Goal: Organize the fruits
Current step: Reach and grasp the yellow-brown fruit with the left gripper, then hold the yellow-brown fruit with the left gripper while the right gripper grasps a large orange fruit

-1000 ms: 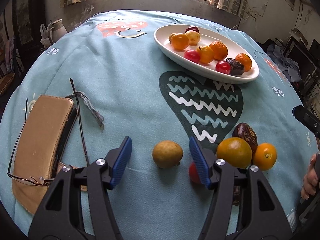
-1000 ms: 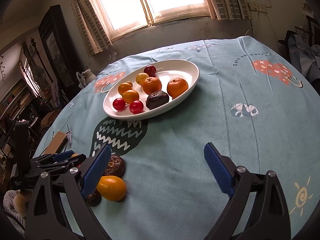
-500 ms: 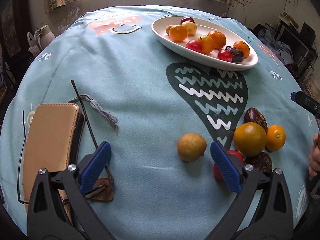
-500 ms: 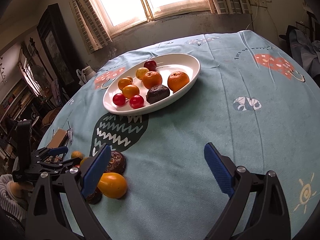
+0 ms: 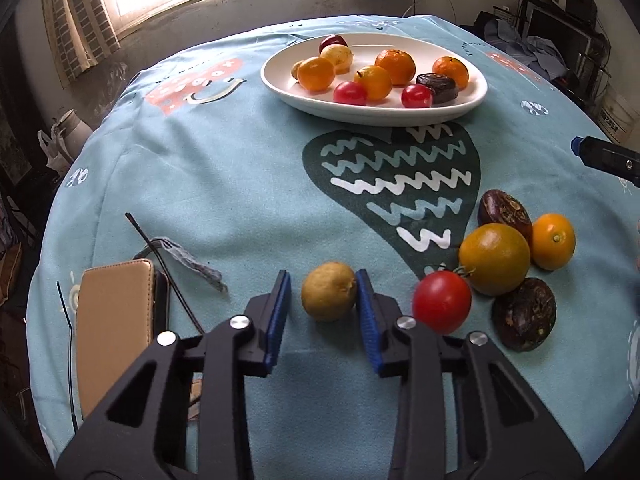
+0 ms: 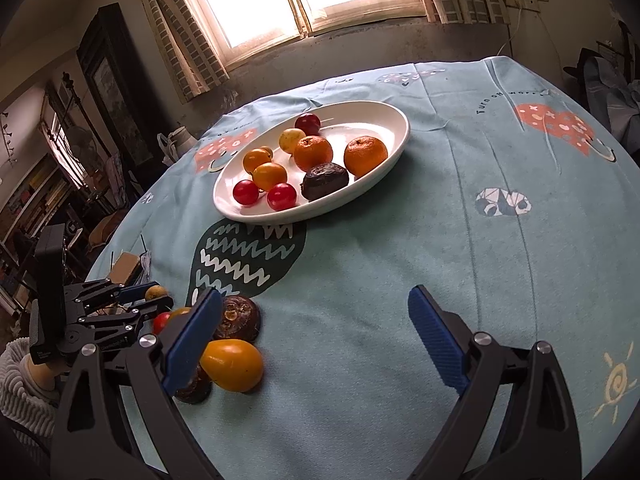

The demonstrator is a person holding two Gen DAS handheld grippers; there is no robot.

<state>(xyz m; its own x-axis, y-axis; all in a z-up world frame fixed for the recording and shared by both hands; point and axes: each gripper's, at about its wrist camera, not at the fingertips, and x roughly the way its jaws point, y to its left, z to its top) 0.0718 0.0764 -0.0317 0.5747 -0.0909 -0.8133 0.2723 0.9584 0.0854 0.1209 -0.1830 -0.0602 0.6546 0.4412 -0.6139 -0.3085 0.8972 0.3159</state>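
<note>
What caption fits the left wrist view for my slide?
Left gripper, just closing, brackets a yellow-brown fruit on the blue tablecloth; white dish of fruit beyond.

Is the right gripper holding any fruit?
No, the right gripper stands wide open over bare tablecloth, nothing between its pads.

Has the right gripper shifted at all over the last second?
No. In the right wrist view the white plate lies in almost the same spot above the right gripper as before, so the gripper has kept its place, fingers open.

Light-blue tablecloth point(image 5: 224, 168), white plate point(image 5: 476, 98)
</note>
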